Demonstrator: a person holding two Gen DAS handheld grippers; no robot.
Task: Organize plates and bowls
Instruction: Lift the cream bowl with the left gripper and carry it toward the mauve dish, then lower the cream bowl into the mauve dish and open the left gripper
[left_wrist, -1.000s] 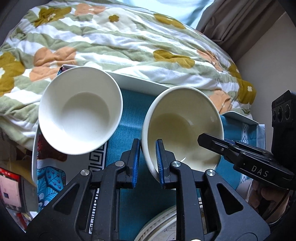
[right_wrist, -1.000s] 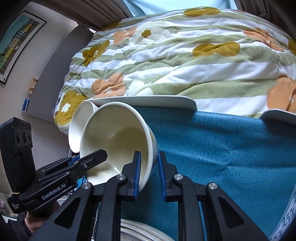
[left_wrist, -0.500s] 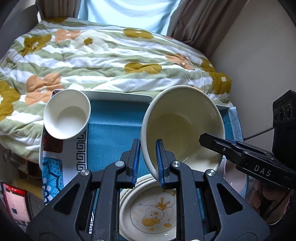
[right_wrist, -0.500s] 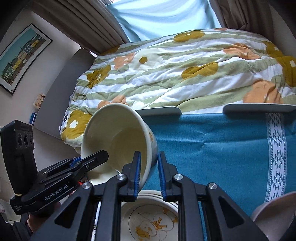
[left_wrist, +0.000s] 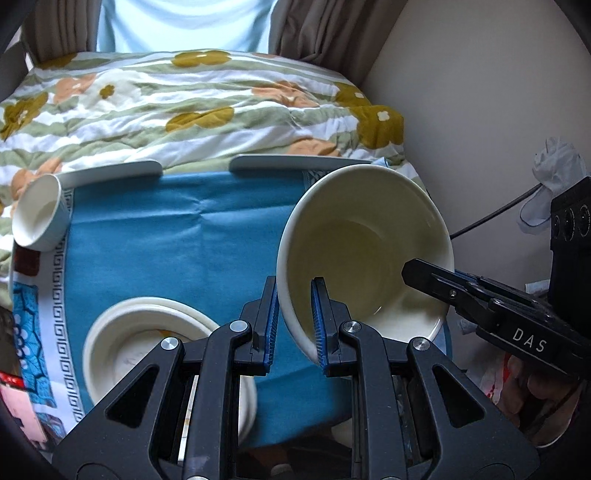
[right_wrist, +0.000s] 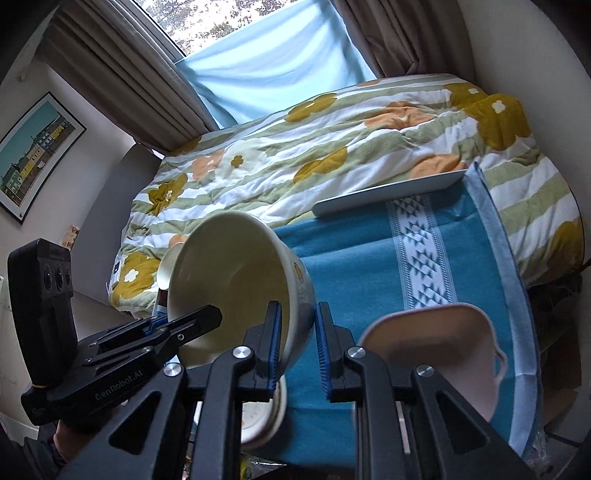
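Note:
Both grippers hold one large cream bowl (left_wrist: 365, 251) by its rim, lifted and tilted above the blue tablecloth (left_wrist: 177, 243). My left gripper (left_wrist: 293, 321) is shut on the bowl's near rim. My right gripper (right_wrist: 297, 345) is shut on the opposite rim of the same bowl (right_wrist: 236, 284). Below, a stack of cream plates (left_wrist: 147, 339) lies at the near left. A small white bowl (left_wrist: 38, 214) sits at the table's far left corner. A pinkish dish (right_wrist: 439, 347) lies near right in the right wrist view.
A bed with a flowered quilt (left_wrist: 192, 103) lies just beyond the table. A long white tray (right_wrist: 391, 192) sits at the table's far edge. A wall (left_wrist: 480, 92) is on the right, with a cable and cloth beside it.
Both grippers have pulled back and risen with the large bowl. The small white bowl now sits far off at the left corner, and the plate stack and pinkish dish have come into view.

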